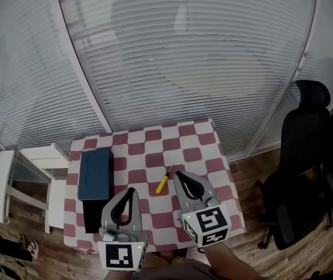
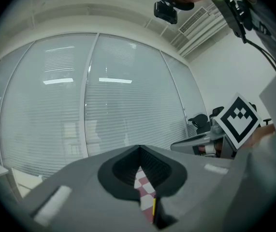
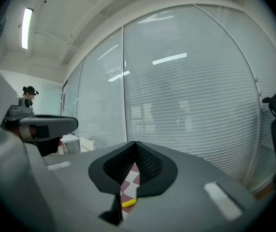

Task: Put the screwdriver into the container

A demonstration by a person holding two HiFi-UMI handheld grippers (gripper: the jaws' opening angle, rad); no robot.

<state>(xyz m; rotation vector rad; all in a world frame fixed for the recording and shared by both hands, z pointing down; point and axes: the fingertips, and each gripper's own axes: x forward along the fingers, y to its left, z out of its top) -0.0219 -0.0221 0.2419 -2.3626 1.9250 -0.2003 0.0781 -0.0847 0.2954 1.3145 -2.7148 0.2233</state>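
near the middle of the checked table (image 1: pixel 196 137), a little toward its near edge, lies the one screwdriver (image 1: pixel 164 180). its long axis runs slantwise, yellow handle toward the near edge and dark shaft pointing toward the far right corner. it rests flat on the cloth, held by nothing.

the right gripper (image 1: pixel 176 174) is the nearer of the two. its tips sit just right of the shaft, beside it and apparently not touching. in the right gripper view its fingers meet at the tip with nothing clamped, and the yellow handle (image 3: pixel 129 203) shows through the slit below them, on the cloth. the left gripper (image 1: pixel 132 190) hangs nearer the near edge, left of the handle. its fingers are also together and empty, with a sliver of yellow (image 2: pixel 153 206) visible low in its own view.

the one container (image 1: pixel 95 172), a dark blue box, stands by the left edge, well apart from the screwdriver. whether its top is open cannot be told.

judging from this, the right gripper must part its fingers and close across the handle, then carry it leftward.

count: one screwdriver, one container, two grippers.
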